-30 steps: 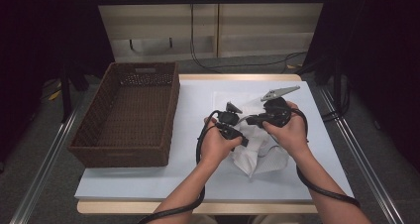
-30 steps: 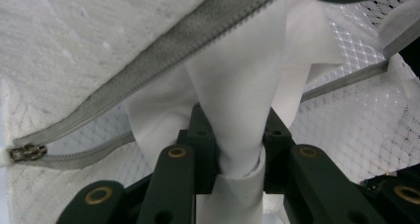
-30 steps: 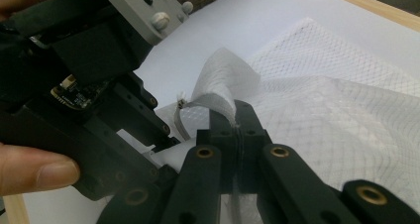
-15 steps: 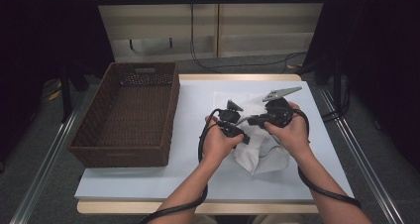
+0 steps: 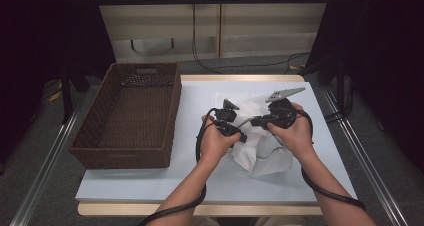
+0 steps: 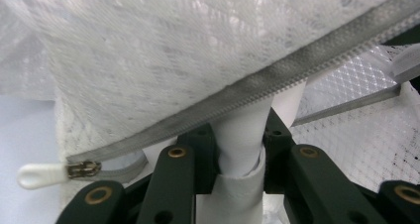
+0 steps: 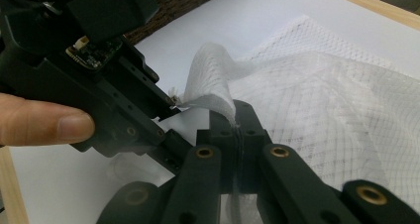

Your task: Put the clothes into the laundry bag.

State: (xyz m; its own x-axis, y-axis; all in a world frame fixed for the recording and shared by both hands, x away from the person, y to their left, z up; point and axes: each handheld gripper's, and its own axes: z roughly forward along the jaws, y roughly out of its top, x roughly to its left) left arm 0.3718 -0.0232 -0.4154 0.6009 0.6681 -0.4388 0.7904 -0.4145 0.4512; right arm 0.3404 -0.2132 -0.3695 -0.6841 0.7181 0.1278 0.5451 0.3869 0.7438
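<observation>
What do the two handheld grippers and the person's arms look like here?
Both the left gripper and right gripper are black, with linked jaws joined by brass-coloured rivets. Each trails a thick black cable. The right one carries a grey three-cornered plate. The forearms are bare, with no sleeves or gloves visible.

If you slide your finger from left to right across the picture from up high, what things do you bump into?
Brown woven basket → left gripper → right gripper, both at the white mesh bag → bare table edge.

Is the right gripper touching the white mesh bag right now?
Touching. The right gripper view shows the right gripper with its jaws shut on a fold of the mesh bag.
</observation>
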